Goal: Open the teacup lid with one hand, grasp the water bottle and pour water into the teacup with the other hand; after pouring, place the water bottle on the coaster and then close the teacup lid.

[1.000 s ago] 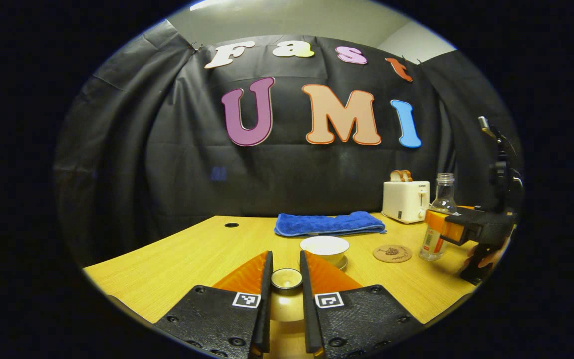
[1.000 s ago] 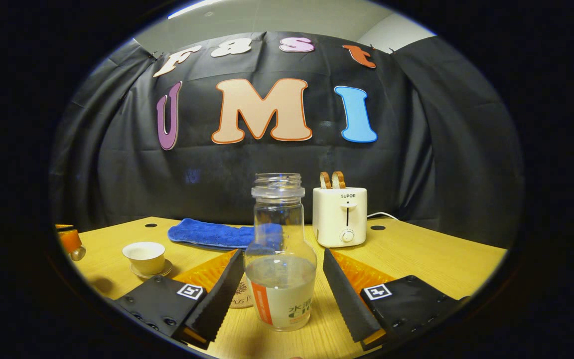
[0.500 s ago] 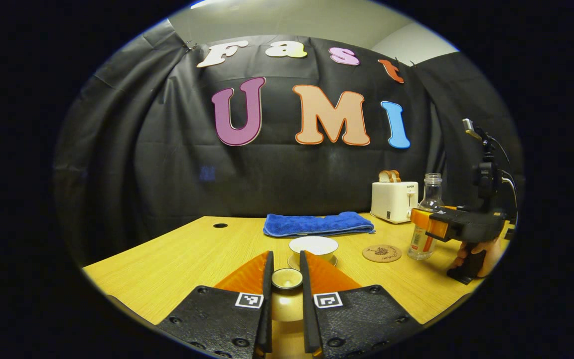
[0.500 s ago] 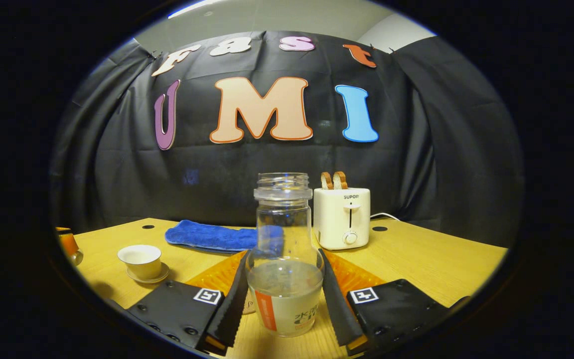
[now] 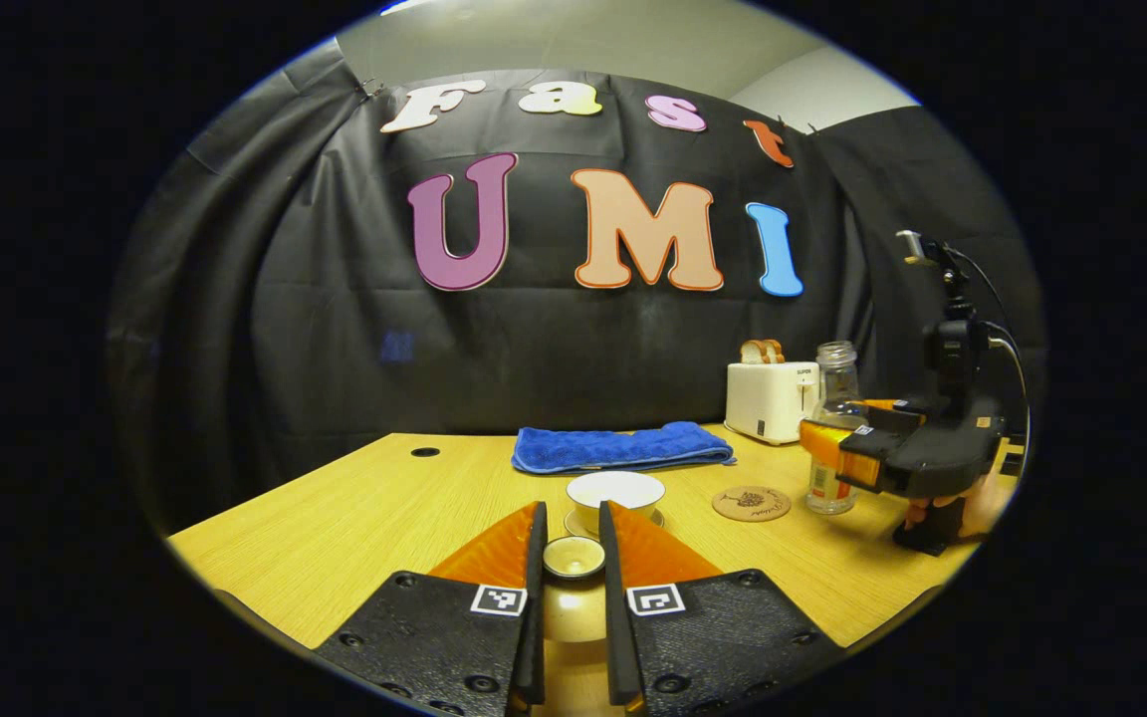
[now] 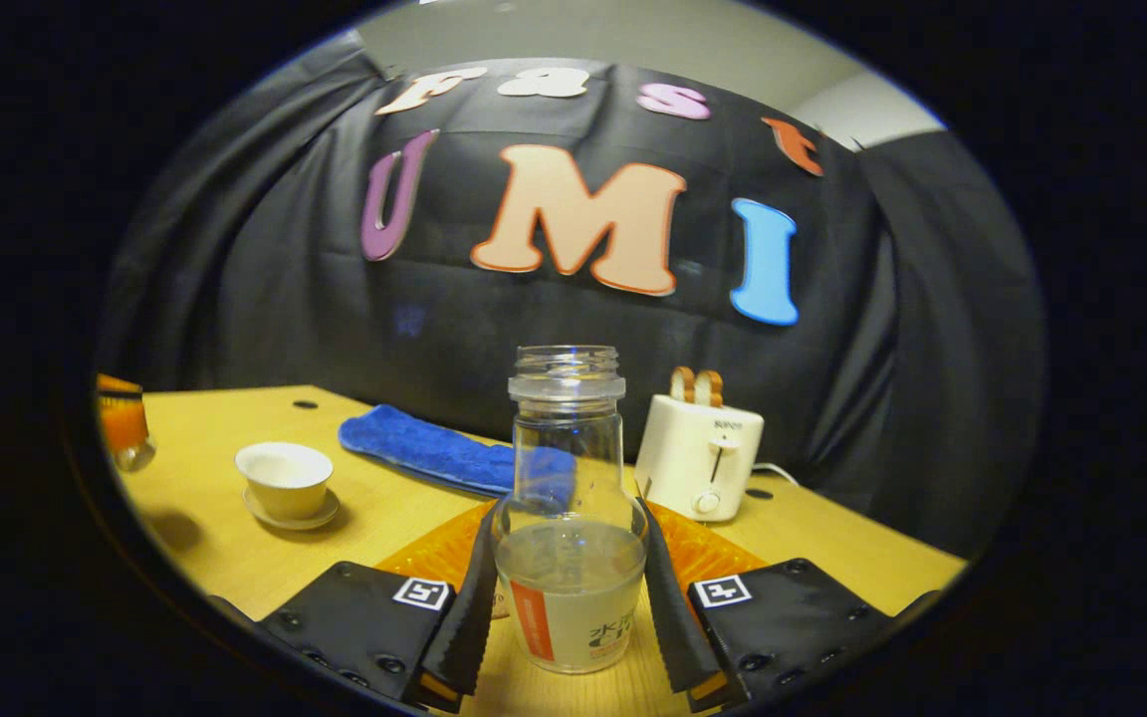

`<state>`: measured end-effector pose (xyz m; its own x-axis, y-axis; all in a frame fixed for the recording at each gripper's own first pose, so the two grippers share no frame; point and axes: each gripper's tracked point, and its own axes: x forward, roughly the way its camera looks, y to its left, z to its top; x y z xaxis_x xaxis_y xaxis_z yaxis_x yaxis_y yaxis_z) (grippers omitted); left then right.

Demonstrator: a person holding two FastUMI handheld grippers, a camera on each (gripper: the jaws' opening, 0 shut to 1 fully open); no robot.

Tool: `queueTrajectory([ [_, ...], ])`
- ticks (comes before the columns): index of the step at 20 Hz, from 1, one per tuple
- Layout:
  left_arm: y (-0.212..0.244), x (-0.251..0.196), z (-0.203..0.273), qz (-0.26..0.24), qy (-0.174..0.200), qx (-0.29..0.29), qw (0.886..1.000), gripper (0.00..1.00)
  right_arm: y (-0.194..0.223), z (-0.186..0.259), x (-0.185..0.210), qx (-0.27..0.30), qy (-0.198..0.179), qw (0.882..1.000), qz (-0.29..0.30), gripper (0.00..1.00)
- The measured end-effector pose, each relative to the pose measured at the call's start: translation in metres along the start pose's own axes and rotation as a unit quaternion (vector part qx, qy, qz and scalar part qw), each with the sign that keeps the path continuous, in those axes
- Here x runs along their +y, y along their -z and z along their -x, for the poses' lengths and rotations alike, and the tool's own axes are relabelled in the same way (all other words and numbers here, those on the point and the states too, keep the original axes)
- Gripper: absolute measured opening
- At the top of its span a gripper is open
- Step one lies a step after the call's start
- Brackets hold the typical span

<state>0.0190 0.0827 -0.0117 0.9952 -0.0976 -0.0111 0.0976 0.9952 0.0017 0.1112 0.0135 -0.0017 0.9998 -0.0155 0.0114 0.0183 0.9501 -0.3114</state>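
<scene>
We note the open teacup (image 5: 616,495) on its saucer, lid (image 5: 573,558) lifted off nearby; uncapped bottle (image 6: 568,538) upright, part full; round coaster (image 5: 752,503) flat between them.

Booth setup: black cloth wall (image 5: 554,349) hangs wrinkled across the back and wraps round both sides. Above it a pale plain wall or ceiling strip (image 5: 583,45), lighter patch at upper right. Light wood-grain table (image 5: 354,518) fills the foreground, with round cable holes (image 5: 424,451) near its far edge. On it far back, a folded blue towel (image 5: 621,446) and a white toaster (image 5: 768,400) with two bread slices, right of the towel. Dim, warm lighting.
</scene>
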Motion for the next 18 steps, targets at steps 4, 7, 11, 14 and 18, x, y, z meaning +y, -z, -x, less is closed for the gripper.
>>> queueTrajectory([
  [4,0.000,0.029,0.001,0.003,-0.008,-0.001,1.000,0.22,-0.007,-0.016,0.049,0.013,-0.055,0.987,0.148,0.73],
  [7,0.001,0.048,0.004,0.002,-0.013,0.000,1.000,0.22,-0.005,-0.027,0.075,0.019,-0.084,0.963,0.257,0.73],
  [11,0.001,0.071,0.005,0.005,-0.018,-0.001,1.000,0.22,-0.002,-0.041,0.099,0.013,-0.094,0.920,0.380,0.72],
  [14,0.002,0.076,0.006,0.003,-0.027,0.000,1.000,0.22,0.002,-0.050,0.108,0.007,-0.090,0.881,0.464,0.73],
  [18,0.002,0.076,0.006,0.003,-0.027,-0.001,1.000,0.22,0.001,-0.051,0.115,-0.007,-0.086,0.831,0.549,0.74],
])
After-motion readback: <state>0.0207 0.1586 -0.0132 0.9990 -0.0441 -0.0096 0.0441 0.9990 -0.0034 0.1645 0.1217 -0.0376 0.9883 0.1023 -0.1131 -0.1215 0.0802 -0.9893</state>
